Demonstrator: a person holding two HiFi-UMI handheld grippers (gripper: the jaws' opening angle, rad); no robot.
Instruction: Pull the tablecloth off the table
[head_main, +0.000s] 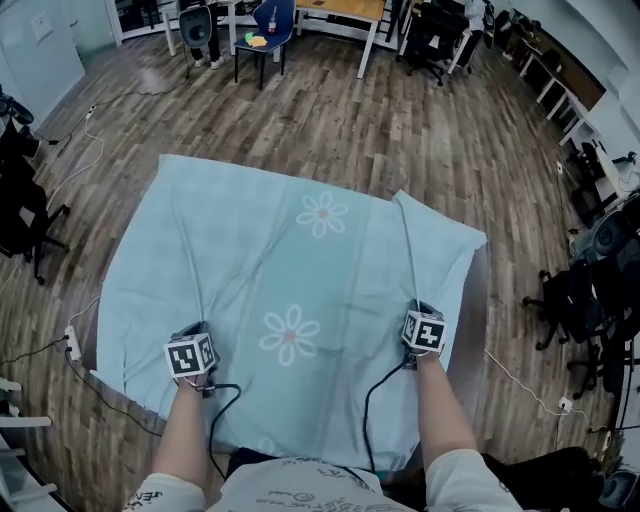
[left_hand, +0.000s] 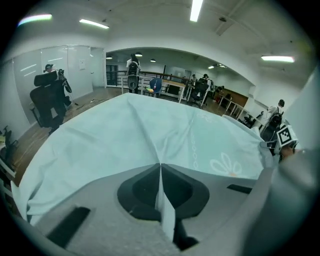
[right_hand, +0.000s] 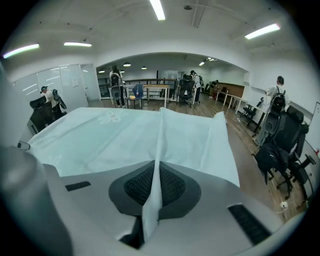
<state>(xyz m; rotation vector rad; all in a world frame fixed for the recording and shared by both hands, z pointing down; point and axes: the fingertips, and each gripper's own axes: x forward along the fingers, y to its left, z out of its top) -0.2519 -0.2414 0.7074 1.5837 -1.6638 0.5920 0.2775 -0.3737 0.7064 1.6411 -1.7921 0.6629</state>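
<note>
Pale blue tablecloth (head_main: 290, 260), ridges clamped in left tongs (left_hand: 160, 166) and right tongs (right_hand: 159, 164)

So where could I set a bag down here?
The wood floor between the tablecloth's far edge and the blue chair lies bare. Crowded: black chairs at right, cables at left, the left gripper and right gripper pinching the tablecloth's near side.

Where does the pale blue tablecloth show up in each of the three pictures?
Head view: the tablecloth fills the middle of the picture.
Left gripper view: it fills the middle, with a fold pinched in the shut left claw.
Right gripper view: it spreads ahead and to the left, with a fold pinched in the shut right claw.
Shared landmark: the blue chair far beyond the cloth, seen in all three.
</note>
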